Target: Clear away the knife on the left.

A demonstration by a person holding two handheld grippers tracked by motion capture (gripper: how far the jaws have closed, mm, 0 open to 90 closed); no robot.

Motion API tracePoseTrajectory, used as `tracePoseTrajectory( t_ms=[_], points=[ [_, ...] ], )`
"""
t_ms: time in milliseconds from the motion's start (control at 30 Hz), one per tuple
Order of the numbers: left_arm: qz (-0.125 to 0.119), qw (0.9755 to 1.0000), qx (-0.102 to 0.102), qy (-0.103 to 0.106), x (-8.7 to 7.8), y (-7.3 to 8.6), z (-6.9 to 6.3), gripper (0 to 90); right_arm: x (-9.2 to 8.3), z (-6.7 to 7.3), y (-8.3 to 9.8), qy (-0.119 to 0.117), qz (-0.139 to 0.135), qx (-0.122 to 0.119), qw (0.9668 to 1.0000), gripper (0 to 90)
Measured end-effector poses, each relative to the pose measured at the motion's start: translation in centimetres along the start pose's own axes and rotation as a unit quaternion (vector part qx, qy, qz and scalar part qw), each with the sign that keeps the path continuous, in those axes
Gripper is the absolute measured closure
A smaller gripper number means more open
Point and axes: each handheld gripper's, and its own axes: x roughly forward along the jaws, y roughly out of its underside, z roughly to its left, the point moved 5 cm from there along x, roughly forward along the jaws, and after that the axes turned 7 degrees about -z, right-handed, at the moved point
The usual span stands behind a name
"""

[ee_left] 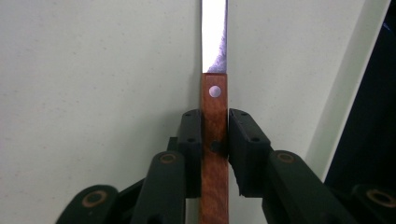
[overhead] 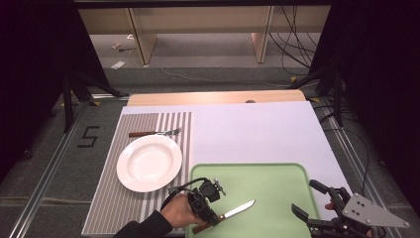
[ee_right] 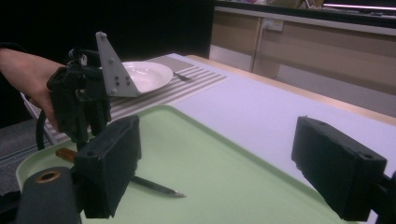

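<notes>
Pale lavender covering lies over the worktop [overhead: 257,129], with a striped grey placemat [overhead: 111,198] at its left side and a green tray [overhead: 277,198] at the near edge, just right of the mat. On the mat sits a white plate [overhead: 149,162], and beyond it a fork [overhead: 154,133] with a wooden handle lies crosswise.

With my left gripper [overhead: 210,215] I am over the near left corner of the tray, at the knife [overhead: 228,215]. In the left gripper view the knife's brown wooden handle [ee_left: 214,140] runs straight up between my two black jaws, which stand close against either side of it; a sliver of a gap shows on the right side, so I cannot tell whether the pads press on the wood. The blade points away from me, out over the tray floor, toward the right in the high view. In the right gripper view the knife lies flat on the tray.

My right gripper [overhead: 309,198] is at the tray's near right corner, its jaws spread wide with nothing between them.
</notes>
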Motion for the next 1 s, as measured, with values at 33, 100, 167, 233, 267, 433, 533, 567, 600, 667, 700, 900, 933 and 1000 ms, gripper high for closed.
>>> tracePoseTrajectory(
  t_ms=[33, 100, 167, 233, 267, 433, 533, 567, 600, 667, 700, 900, 933, 1000],
  points=[
    [0.000, 1.0000, 0.003, 0.001, -0.1, -0.1, -0.1, 66.4, 0.0, 0.0, 0.0, 0.000, 0.001, -0.001, 1.0000, 16.9],
    [-0.016, 0.9996, 0.021, -0.006, -0.4, -0.4, -0.7, 60.5, 0.0, 0.0, 0.0, 0.000, -0.001, -0.001, 1.0000, 16.8],
    [-0.027, 0.9989, 0.035, -0.014, -0.6, -0.6, -0.8, 50.3, 0.0, 0.0, 0.0, 0.000, 0.000, 0.000, 1.0000, 16.9],
    [-0.058, 0.9956, 0.062, -0.039, -0.9, -1.2, -1.4, 43.6, 0.0, 0.0, 0.0, 0.000, 0.000, 0.000, 1.0000, 16.9],
    [-0.066, 0.9944, 0.071, -0.041, -0.9, -1.4, -1.6, 41.6, 0.0, 0.0, 0.0, 0.000, 0.000, -0.001, 1.0000, 16.9],
    [-0.084, 0.9915, 0.088, -0.045, -0.8, -2.3, -2.4, 43.5, 0.0, 0.1, 0.0, -0.001, 0.001, -0.001, 1.0000, 16.9],
    [-0.090, 0.9902, 0.098, -0.045, -0.4, -2.9, -2.7, 50.3, 0.0, 0.1, 0.0, -0.001, 0.001, -0.001, 1.0000, 16.9],
    [-0.090, 0.9902, 0.098, -0.045, -0.4, -2.9, -2.7, 52.8, 0.1, 0.1, 0.0, -0.001, 0.001, -0.001, 1.0000, 16.9],
    [-0.087, 0.9903, 0.102, -0.039, -0.1, -3.1, -2.7, 54.7, 0.1, 0.1, 0.0, -0.002, 0.001, -0.001, 1.0000, 16.9],
    [-0.085, 0.9898, 0.109, -0.037, 0.3, -3.2, -2.9, 60.4, 0.0, 0.1, 0.0, -0.001, 0.001, -0.002, 1.0000, 16.9],
    [-0.084, 0.9894, 0.113, -0.036, 0.4, -3.2, -3.0, 63.8, 0.0, 0.1, 0.0, -0.001, 0.001, -0.002, 1.0000, 16.9],
    [-0.082, 0.9889, 0.121, -0.025, 1.3, -3.5, -3.2, 78.0, 0.1, 0.1, 0.1, -0.002, 0.001, -0.002, 1.0000, 16.9],
    [-0.080, 0.9890, 0.122, -0.025, 1.4, -3.5, -3.2, 80.3, 0.1, 0.1, 0.1, -0.003, 0.002, -0.003, 1.0000, 16.9],
    [-0.076, 0.9893, 0.122, -0.024, 1.7, -3.5, -3.2, 84.2, 0.1, 0.1, 0.0, -0.002, 0.001, -0.002, 1.0000, 16.9]
  ],
)
